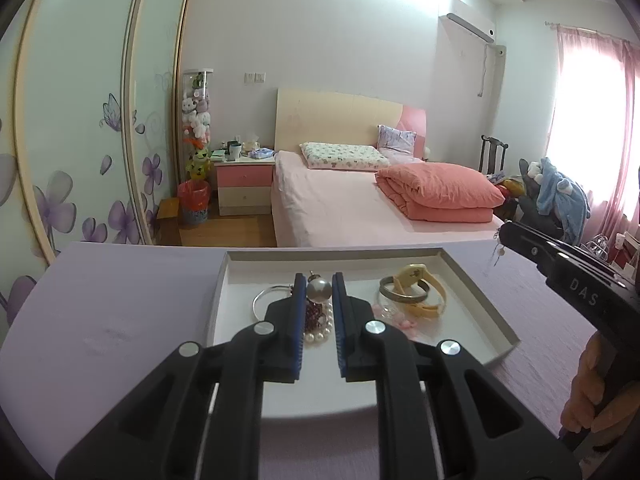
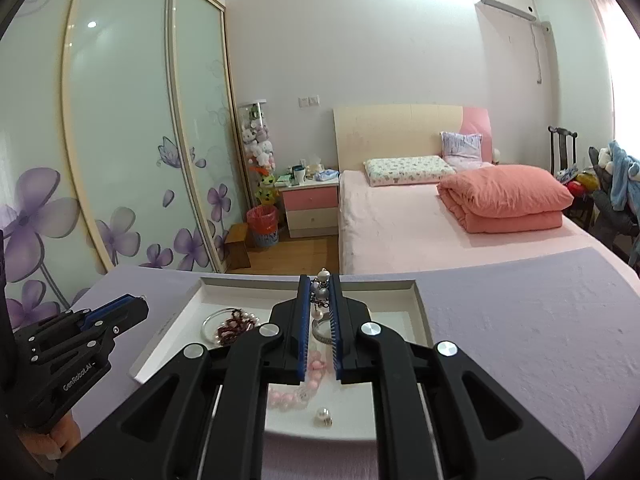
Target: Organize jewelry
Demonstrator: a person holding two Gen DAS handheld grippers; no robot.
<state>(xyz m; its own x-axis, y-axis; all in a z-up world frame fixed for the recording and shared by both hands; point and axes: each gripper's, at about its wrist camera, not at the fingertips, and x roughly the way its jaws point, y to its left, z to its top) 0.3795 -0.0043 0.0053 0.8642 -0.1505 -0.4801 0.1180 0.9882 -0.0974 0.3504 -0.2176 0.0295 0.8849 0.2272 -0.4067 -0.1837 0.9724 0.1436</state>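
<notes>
**A:** Your left gripper point(image 1: 319, 280) is pinched on a large grey pearl point(image 1: 319, 290), which sits right between the blue pads near the tips. What hangs under it?

**B:** A dark red beaded piece point(image 1: 316, 312) and a white pearl strand point(image 1: 320, 334) lie in a heap directly beneath your fingers, inside the white tray point(image 1: 480, 304). Whether the grey pearl is joined to them, you cannot tell from here. A thin silver bangle point(image 1: 264, 300) curves out to the left of your left finger.

**A:** And your right gripper point(image 2: 320, 278)?

**B:** Its jaws stand narrow, clamped on a dangling pearl earring point(image 2: 321, 290): grey and white beads are stacked between the pads and poke up past the tips, with a small white pearl hanging below. It is lifted above the tray, over the far half.

**A:** What else lies in the tray?

**B:** From your left view, a metal band point(image 1: 404, 294) and a yellow bracelet point(image 1: 420, 288) overlap on the right side, with pale pink beads point(image 1: 404, 322) in front of them. From your right view, that pink bead strand point(image 2: 296, 394) runs beneath your fingers, and a single pearl stud point(image 2: 322, 416) rests near the tray's near edge.

**A:** And the tray itself?

**B:** It sits on the lilac tablecloth point(image 2: 520, 340), with the pink bed point(image 2: 400, 224) beyond it.
</notes>
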